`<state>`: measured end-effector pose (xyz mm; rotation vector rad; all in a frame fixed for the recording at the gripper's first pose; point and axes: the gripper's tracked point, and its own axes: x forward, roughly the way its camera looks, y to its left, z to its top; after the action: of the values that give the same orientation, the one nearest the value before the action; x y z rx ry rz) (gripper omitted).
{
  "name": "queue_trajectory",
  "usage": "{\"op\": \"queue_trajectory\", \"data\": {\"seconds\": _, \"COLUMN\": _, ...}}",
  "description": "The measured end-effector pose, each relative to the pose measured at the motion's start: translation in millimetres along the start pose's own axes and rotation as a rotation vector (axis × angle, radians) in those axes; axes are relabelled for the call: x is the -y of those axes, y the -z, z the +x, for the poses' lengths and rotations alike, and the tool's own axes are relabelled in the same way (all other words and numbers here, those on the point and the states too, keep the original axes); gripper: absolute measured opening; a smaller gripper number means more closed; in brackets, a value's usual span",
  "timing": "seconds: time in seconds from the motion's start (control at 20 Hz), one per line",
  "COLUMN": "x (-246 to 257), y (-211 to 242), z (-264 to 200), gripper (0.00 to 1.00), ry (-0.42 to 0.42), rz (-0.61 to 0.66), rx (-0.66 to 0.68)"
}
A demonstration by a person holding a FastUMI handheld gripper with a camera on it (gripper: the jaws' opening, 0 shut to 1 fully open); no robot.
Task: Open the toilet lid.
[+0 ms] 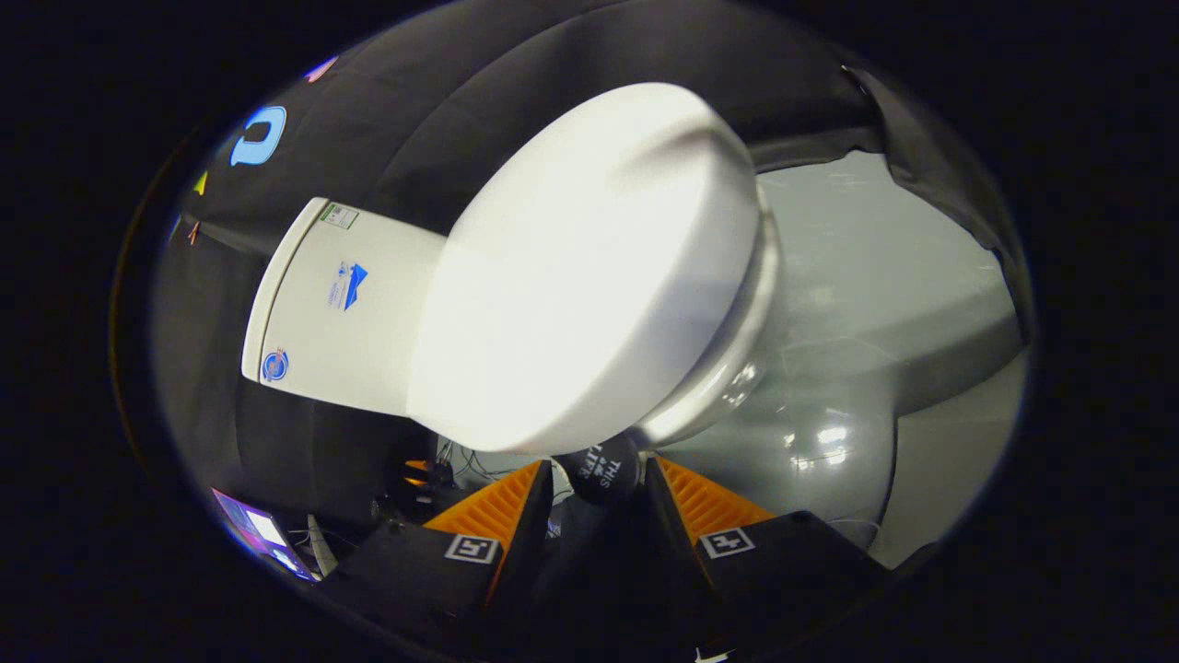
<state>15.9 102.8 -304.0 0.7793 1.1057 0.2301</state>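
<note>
A white toilet lies tilted across the gripper view. Its broad white lid [589, 267] is down over the seat and bowl rim [751, 322], brightly lit. The tank [341, 304] with stickers stands behind the lid, and the glossy bowl body [811, 433] lies below the rim. My gripper [599, 470] is open, its fingers spread apart just short of the lid's near side edge. A small dark rounded thing with print [603, 471] sits in the gap at the fingertips; I cannot tell what it is. Neither finger presses on the lid.
Grey floor [884, 249] spreads beyond the bowl to the black cloth wall [516, 83]. Beside the tank, near the fingers, are cables [461, 456] and a lit screen [262, 534].
</note>
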Motion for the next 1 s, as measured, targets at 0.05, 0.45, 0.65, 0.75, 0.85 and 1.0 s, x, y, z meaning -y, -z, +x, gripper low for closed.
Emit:
{"op": "queue_trajectory", "data": {"seconds": 0.05, "x": 5, "y": -4, "z": 3, "gripper": 0.62, "ry": 0.017, "rz": -0.029, "rx": 0.023}}
{"op": "queue_trajectory", "data": {"seconds": 0.45, "x": 7, "y": -4, "z": 5, "gripper": 0.43, "ry": 0.041, "rz": -0.116, "rx": 0.054}}
{"op": "queue_trajectory", "data": {"seconds": 0.65, "x": 5, "y": -7, "z": 4, "gripper": 0.44, "ry": 0.062, "rz": -0.227, "rx": 0.113}}
{"op": "queue_trajectory", "data": {"seconds": 0.75, "x": 4, "y": -11, "z": -1, "gripper": 0.44, "ry": 0.036, "rz": -0.189, "rx": 0.131}}
{"op": "queue_trajectory", "data": {"seconds": 0.85, "x": 0, "y": -9, "z": 1, "gripper": 0.19, "ry": 0.009, "rz": -0.141, "rx": 0.126}}
{"op": "queue_trajectory", "data": {"seconds": 1.0, "x": 1, "y": -9, "z": 2, "gripper": 0.19, "ry": -0.001, "rz": -0.151, "rx": 0.127}}
